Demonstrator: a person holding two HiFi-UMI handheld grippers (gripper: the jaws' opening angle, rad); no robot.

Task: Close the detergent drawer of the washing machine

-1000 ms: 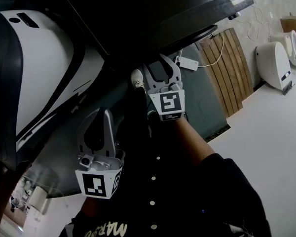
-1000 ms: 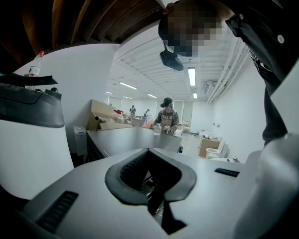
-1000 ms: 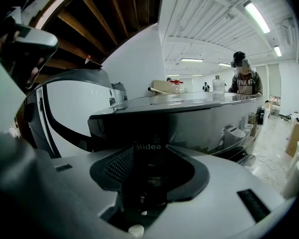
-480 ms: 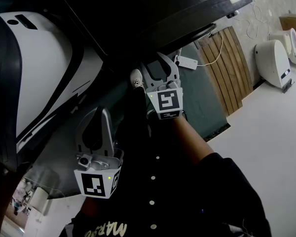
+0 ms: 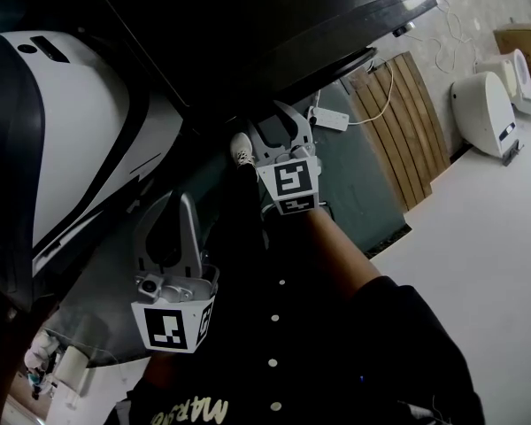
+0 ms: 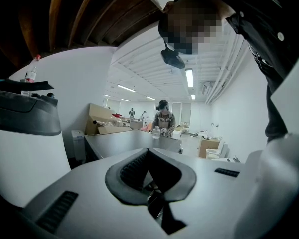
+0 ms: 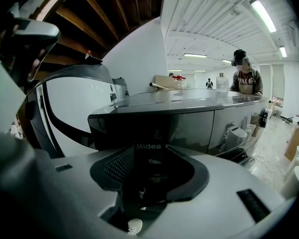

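Note:
The dark washing machine [image 5: 274, 25] fills the top of the head view, and its drawer cannot be made out there. In the right gripper view its dark front panel with Midea lettering [image 7: 152, 128] stands straight ahead of the jaws, a seam dividing it from the panel to the right. My right gripper [image 5: 279, 118] is held below the machine's front edge, jaws together, nothing between them [image 7: 137, 148]. My left gripper [image 5: 173, 224] hangs lower and to the left, also shut and empty [image 6: 149, 153], facing away from the dark machine.
A white machine [image 5: 71, 131] stands at the left. Wooden slats [image 5: 407, 122], a power strip [image 5: 332, 118] and white toilets [image 5: 482, 109] lie to the right. A shoe [image 5: 242, 147] rests on the green mat [image 5: 354, 175]. People stand at a distant table [image 6: 134, 138].
The right gripper has moved slightly up and left, closer to the dark machine's front. The left gripper has barely shifted. Both stay shut.

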